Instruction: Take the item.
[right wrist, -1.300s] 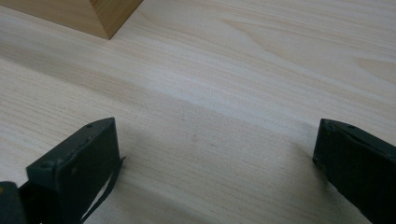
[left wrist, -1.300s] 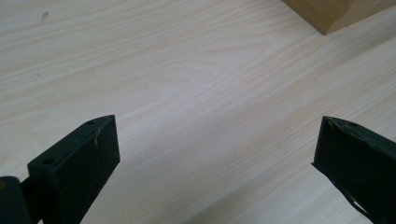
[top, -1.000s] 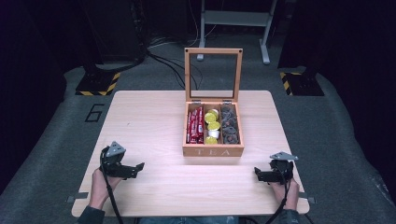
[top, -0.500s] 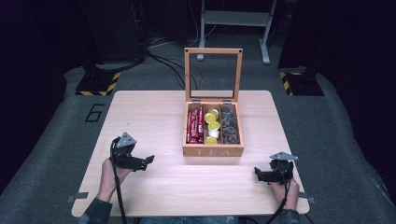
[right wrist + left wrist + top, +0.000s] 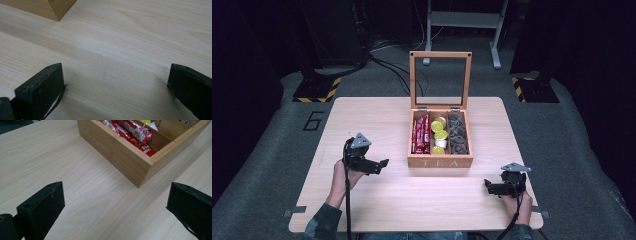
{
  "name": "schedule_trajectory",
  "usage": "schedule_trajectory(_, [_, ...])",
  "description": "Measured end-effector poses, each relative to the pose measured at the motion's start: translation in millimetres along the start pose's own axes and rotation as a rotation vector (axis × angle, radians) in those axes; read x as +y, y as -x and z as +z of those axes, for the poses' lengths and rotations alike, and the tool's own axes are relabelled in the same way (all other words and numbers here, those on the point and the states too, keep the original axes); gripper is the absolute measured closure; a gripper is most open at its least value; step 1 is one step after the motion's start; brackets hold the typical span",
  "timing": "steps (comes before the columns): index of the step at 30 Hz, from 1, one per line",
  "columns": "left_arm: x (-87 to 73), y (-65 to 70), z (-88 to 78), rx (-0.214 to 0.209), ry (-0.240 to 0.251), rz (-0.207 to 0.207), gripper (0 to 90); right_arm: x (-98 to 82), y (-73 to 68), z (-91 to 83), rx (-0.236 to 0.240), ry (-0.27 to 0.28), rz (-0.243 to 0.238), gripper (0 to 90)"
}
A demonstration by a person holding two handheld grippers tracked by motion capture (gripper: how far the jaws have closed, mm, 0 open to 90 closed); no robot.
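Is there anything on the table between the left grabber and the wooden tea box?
Nothing: just bare light wooden table between the open left gripper and the lidded wooden tea box, seen in the left gripper view.

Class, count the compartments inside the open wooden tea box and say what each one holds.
3. The tea box has a left compartment with red packets, a middle one with yellow-lidded cups, and a right one with dark pieces.

high view looks down; gripper views skim low (close) — sharing tea box.

Bright tabletop, dark surroundings, soft focus
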State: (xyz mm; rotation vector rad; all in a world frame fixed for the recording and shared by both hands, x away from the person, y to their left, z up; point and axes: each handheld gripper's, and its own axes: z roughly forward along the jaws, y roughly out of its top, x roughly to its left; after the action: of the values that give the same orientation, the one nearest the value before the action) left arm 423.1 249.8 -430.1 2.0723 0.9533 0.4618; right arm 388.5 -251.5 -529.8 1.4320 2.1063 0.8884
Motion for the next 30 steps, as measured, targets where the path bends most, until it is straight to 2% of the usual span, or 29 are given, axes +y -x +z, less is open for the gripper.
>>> schedule_trajectory(4, [10.1, 4.3, 8.0, 0.000, -0.005, 0.017, 1.1, -0.1, -0.1, -0.1, 0.000, 0.000, 0.001, 0.1])
schedule_trajectory(15, [35.5, 11.6, 28.4, -0.039, -0.008, 0.038, 1.7, -0.1, 0.0, 0.0, 0.001, 0.001, 0.000, 0.3])
schedule_trajectory(30, [70.3, 30.2, 62.7, -0.076, -0.029, 0.078, 5.3, -0.1, -0.1, -0.1, 0.002, 0.002, 0.000, 0.6])
